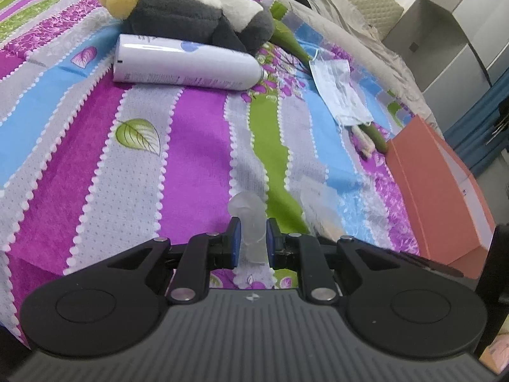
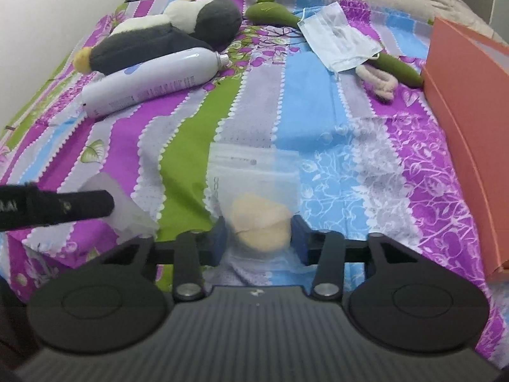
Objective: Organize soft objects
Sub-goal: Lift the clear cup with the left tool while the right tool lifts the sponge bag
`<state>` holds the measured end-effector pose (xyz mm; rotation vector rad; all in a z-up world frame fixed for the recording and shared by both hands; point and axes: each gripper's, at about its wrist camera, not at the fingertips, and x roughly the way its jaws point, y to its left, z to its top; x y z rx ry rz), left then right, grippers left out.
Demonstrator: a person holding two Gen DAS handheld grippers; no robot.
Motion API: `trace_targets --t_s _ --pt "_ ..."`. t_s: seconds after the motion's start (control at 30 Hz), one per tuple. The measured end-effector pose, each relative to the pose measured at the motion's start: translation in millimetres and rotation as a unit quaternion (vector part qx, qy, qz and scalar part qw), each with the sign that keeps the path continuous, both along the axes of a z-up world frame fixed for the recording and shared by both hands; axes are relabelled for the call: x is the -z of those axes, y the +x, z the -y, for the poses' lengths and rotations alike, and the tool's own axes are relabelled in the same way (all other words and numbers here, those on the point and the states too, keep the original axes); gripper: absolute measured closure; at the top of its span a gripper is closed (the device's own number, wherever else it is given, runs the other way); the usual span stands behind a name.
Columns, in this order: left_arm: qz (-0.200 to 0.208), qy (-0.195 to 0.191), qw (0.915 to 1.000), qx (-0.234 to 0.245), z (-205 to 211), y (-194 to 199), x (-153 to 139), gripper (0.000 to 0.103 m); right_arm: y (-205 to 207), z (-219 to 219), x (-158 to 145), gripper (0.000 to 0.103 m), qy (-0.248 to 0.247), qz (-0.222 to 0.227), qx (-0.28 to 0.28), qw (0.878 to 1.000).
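My left gripper is shut on a frosted translucent soft piece, held just above the striped bedspread. My right gripper is closed around a clear zip bag holding a cream soft pad. The left gripper shows in the right wrist view as a black bar with the frosted piece beside it. A grey, white and yellow plush penguin lies at the far side, also in the right wrist view. A green plush toy lies partly under a face mask.
A white spray bottle lies in front of the penguin, also in the right wrist view. An orange box stands at the right edge of the bed, also in the right wrist view. A grey blanket lies behind.
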<state>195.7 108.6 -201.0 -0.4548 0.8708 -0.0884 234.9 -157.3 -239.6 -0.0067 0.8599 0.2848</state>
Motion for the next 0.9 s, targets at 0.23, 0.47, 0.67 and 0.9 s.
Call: trace_targets --t_s 0.23,0.47,0.67,0.9 --pt "0.016 0.011 0.9998 0.009 3.6 -0.4 -20.4 0.084 -8.4 6.7 -17.1 0.085 0.003 0.012 0.003 1.0" --pt "0.031 0.02 0.9989 0.029 22.8 -11.5 -43.1 0.084 -27.3 20.1 -42.2 0.086 0.009 0.038 0.01 0.999" --pt "0.038 0.03 0.9971 0.058 45.2 -24.7 -62.3 0.084 -54.5 34.8 -74.8 0.086 0.014 0.068 0.018 0.997" --pt "0.05 0.046 0.9939 0.087 64.9 -41.8 -91.2 0.084 -84.9 52.5 -107.2 0.086 0.022 0.087 0.028 0.996"
